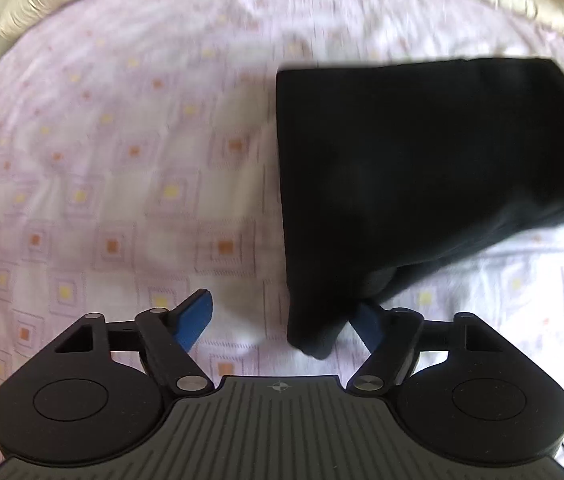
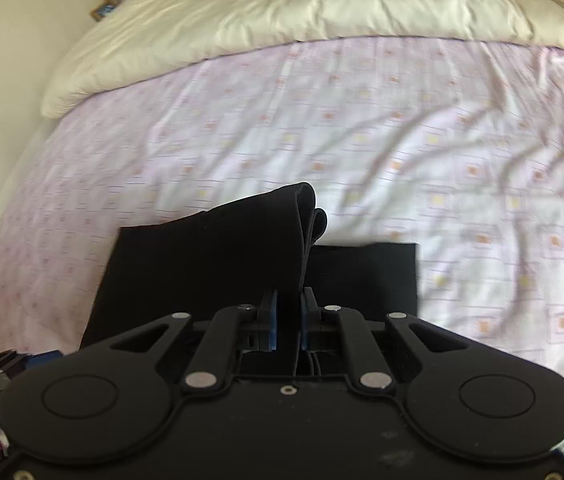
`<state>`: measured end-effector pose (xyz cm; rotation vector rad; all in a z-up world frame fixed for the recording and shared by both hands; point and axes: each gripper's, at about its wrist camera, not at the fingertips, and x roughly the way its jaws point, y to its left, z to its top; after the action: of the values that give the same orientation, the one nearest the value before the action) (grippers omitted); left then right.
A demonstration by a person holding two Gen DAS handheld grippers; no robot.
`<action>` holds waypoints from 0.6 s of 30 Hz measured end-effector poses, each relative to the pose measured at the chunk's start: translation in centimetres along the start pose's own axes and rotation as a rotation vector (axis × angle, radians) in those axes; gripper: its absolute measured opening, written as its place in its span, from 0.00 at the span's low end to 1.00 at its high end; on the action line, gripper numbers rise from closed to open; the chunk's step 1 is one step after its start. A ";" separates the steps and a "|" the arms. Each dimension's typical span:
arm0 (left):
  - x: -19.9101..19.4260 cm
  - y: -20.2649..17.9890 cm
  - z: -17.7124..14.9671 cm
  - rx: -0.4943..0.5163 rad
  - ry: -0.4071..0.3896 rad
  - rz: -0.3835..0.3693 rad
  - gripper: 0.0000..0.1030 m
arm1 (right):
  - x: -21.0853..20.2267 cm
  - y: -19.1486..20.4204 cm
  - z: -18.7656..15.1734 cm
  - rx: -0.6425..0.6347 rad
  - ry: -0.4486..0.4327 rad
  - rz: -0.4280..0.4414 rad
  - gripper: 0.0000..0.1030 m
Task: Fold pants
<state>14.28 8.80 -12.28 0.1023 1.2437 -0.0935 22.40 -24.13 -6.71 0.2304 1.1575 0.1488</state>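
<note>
A: Where — the black pants (image 1: 422, 168)?
B: Flat on the bed sheet (image 1: 122, 140), 1 corner lifted.
A: Right gripper (image 2: 287, 316)?
B: Jaws clamped on that raised fold.
A: Left gripper (image 1: 282, 320)?
B: Jaws wide apart — straddling the near corner, not pressing it.

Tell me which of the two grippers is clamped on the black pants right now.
The right gripper: its jaws are shut on a bunched fold of the black pants. The left gripper stands wide open, a corner of fabric lying loose between its jaws.
</note>
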 end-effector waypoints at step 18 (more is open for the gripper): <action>-5.9 0.7 -1.8 0.047 -0.053 -0.092 0.71 | 3.1 -1.4 -1.4 -0.081 -0.009 -0.153 0.09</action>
<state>10.81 9.79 -7.19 0.0829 1.1934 -0.2041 22.31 -24.66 -10.36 0.0707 1.1526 0.0595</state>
